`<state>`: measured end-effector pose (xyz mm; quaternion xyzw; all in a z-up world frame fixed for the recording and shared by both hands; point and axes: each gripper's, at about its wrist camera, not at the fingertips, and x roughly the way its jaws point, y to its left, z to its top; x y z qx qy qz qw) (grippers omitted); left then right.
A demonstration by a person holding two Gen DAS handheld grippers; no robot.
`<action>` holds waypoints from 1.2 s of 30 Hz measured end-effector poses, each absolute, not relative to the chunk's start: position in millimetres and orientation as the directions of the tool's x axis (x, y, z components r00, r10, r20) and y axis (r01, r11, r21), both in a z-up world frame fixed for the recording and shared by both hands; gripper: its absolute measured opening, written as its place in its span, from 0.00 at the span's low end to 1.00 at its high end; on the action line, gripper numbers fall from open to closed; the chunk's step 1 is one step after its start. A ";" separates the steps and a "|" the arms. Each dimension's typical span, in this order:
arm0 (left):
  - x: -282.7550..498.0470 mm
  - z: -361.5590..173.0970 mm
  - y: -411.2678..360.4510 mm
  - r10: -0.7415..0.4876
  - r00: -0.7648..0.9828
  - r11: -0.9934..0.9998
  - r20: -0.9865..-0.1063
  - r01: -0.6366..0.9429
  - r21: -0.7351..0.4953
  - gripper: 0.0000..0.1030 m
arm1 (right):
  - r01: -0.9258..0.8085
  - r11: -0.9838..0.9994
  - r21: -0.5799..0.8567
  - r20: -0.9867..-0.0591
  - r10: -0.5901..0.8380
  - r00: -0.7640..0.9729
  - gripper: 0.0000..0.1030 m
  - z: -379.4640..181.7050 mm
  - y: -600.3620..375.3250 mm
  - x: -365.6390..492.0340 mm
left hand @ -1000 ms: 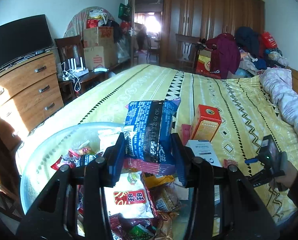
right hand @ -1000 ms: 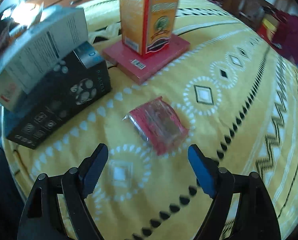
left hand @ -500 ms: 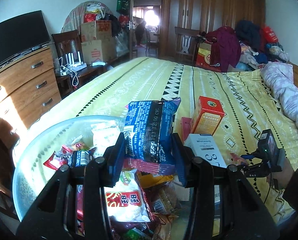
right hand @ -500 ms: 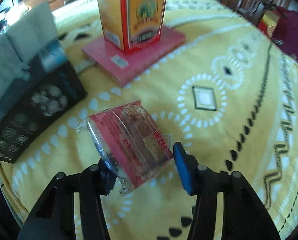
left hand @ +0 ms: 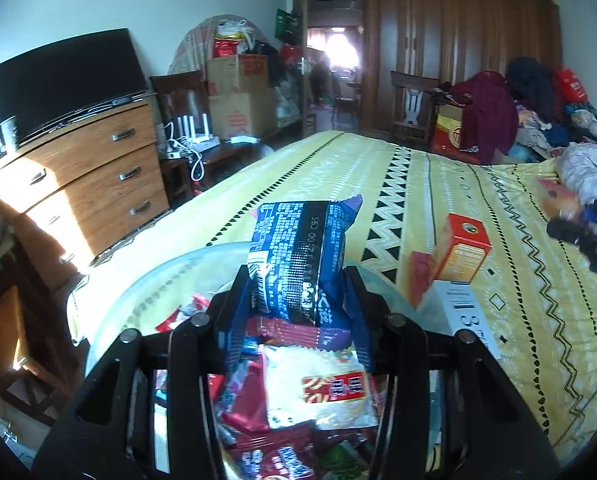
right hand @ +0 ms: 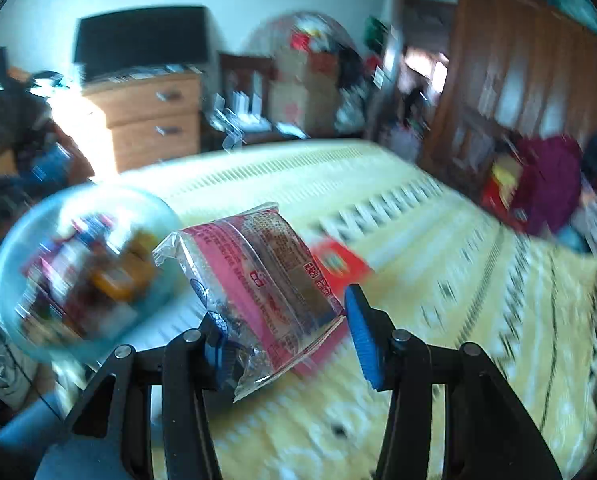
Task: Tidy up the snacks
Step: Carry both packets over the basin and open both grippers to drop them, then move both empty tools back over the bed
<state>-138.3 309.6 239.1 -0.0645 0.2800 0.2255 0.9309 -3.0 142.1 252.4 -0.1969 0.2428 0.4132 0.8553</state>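
Observation:
My left gripper (left hand: 298, 280) is shut on a blue snack bag (left hand: 302, 248) held upright over a clear bowl (left hand: 154, 280) full of snack packets. In the right wrist view, my right gripper (right hand: 282, 312) is shut on a red and clear snack packet (right hand: 258, 264), held in the air above the yellow bedspread (right hand: 438, 280). The bowl (right hand: 166, 220) lies blurred to its left. In the left wrist view the same red packet (left hand: 554, 196) shows blurred at the right edge, in front of the black right gripper.
An orange box (left hand: 464, 248) stands on a flat red box (left hand: 418, 276) beside a white box (left hand: 458, 312), right of the bowl. A dresser (left hand: 98, 184) with a TV stands left of the bed. Clothes (left hand: 498, 120) and a pink quilt (left hand: 582, 172) lie far right.
My right gripper closed on the red packet, lifted it off the bedspread and tilted up, so the room and bowl came into its view. My left gripper shifted slightly, still holding the blue bag.

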 end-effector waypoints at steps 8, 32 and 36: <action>-145.3 232.7 334.3 0.398 0.712 0.873 -0.579 -0.487 0.001 0.44 | -0.904 0.421 -0.080 -0.563 0.729 0.390 0.51 292.5 244.7 -57.2; -146.2 213.3 360.6 0.435 0.653 0.833 -0.620 -0.554 0.001 0.88 | -0.946 0.321 0.035 -0.653 0.724 0.221 0.68 259.5 326.3 -82.4; -145.5 214.1 355.1 0.437 0.644 0.831 -0.627 -0.556 0.008 0.91 | -0.937 0.349 0.025 -0.637 0.727 0.254 0.88 261.5 316.0 -82.6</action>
